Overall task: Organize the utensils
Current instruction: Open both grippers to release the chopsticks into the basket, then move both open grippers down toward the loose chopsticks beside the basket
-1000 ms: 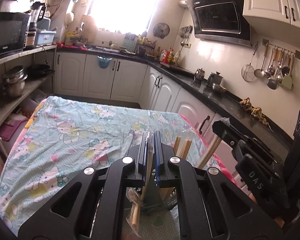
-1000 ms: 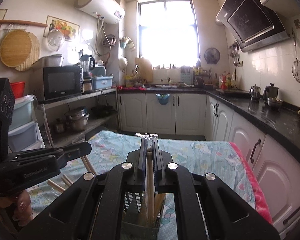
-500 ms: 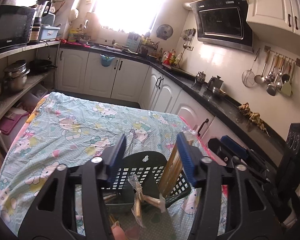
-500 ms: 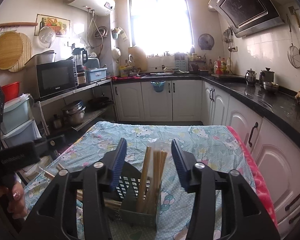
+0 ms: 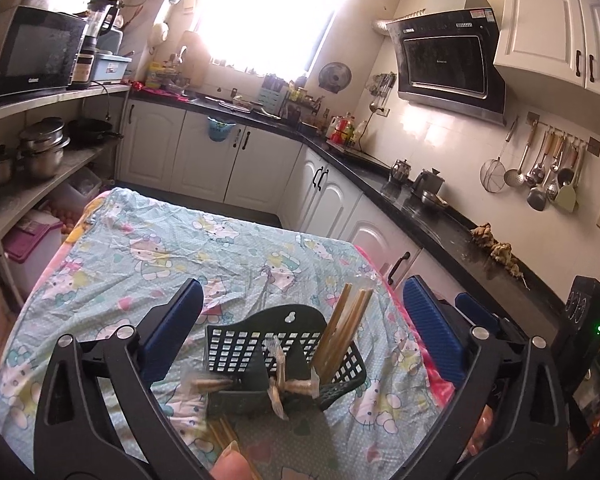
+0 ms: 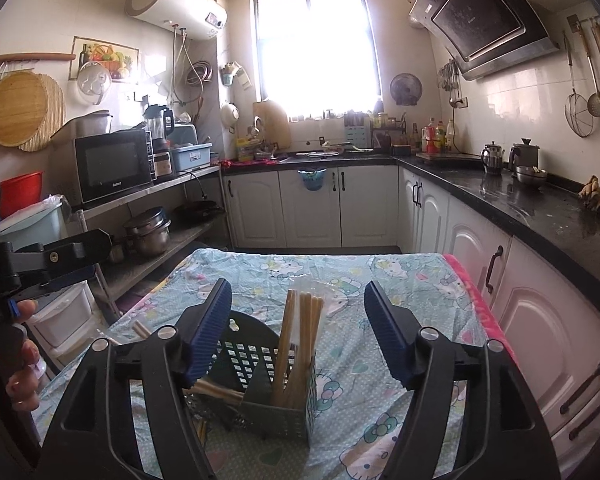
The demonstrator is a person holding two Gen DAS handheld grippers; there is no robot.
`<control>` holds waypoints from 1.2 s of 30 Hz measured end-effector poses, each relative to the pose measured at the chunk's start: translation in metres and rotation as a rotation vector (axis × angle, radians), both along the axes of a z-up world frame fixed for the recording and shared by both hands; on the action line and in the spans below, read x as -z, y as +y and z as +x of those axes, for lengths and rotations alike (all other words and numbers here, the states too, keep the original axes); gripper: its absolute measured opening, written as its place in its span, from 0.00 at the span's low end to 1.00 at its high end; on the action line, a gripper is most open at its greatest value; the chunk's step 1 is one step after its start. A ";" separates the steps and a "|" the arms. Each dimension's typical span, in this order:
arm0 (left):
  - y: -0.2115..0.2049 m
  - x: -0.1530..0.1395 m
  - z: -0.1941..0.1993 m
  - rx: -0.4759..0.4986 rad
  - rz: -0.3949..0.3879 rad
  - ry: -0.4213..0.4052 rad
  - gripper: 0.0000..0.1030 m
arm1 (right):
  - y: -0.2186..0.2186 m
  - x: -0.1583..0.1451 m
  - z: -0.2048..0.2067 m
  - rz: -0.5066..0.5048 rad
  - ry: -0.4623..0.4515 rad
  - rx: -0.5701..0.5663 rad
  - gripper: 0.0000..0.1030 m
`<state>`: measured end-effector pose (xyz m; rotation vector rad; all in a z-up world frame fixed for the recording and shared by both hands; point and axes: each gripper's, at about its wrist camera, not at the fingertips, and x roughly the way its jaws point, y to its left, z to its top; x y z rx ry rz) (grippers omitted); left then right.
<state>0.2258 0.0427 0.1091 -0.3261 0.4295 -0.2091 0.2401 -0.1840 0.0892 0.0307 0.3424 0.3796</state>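
The left gripper [image 5: 302,320] has its blue-padded jaws spread wide, having just been opening; nothing is gripped, though the dark green perforated plastic utensil caddy [image 5: 284,364] sits low between them, clear of both pads. The right gripper [image 6: 298,330] has also just been opening, its jaws apart and empty, framing the same caddy without touching it. Both grippers tilt gently downward toward the desk, covered by a pale blue cartoon-print cloth [image 5: 148,256]. A bundle of long wooden chopsticks [image 6: 300,344] stands upright in the caddy's right compartment; a clear-wrapped plastic fork [image 5: 276,372] leans at its front. In the right wrist view, a hand [image 6: 18,364] grips the left gripper's handle at the left edge. A fingertip [image 5: 230,468] shows at the bottom of the left wrist view.
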 end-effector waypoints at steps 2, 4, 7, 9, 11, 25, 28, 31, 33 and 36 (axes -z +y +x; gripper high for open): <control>0.000 0.000 -0.005 0.000 0.002 -0.002 0.90 | -0.001 -0.002 -0.005 0.001 -0.004 -0.004 0.65; 0.001 0.000 -0.010 -0.003 0.005 -0.005 0.90 | -0.002 -0.004 -0.010 0.002 -0.010 -0.007 0.66; 0.003 0.003 -0.018 -0.005 0.005 -0.004 0.90 | -0.003 -0.006 -0.019 0.002 -0.018 -0.013 0.67; 0.005 0.005 -0.023 -0.008 0.002 0.000 0.90 | -0.003 -0.006 -0.023 0.001 -0.020 -0.015 0.67; 0.007 0.007 -0.026 -0.014 0.002 0.002 0.90 | -0.002 -0.006 -0.028 -0.001 -0.019 -0.020 0.67; 0.031 0.033 -0.050 -0.069 -0.023 0.063 0.90 | 0.014 0.009 -0.052 -0.035 0.023 -0.070 0.67; 0.040 0.040 -0.054 -0.091 -0.034 0.082 0.90 | 0.020 0.014 -0.055 -0.045 0.034 -0.085 0.67; 0.048 0.046 -0.058 -0.111 -0.039 0.099 0.90 | 0.025 0.019 -0.058 -0.052 0.047 -0.100 0.67; 0.052 0.050 -0.061 -0.119 -0.041 0.106 0.90 | 0.030 0.022 -0.060 -0.058 0.057 -0.111 0.67; 0.057 0.057 -0.063 -0.132 -0.042 0.122 0.90 | 0.037 0.026 -0.062 -0.065 0.070 -0.125 0.67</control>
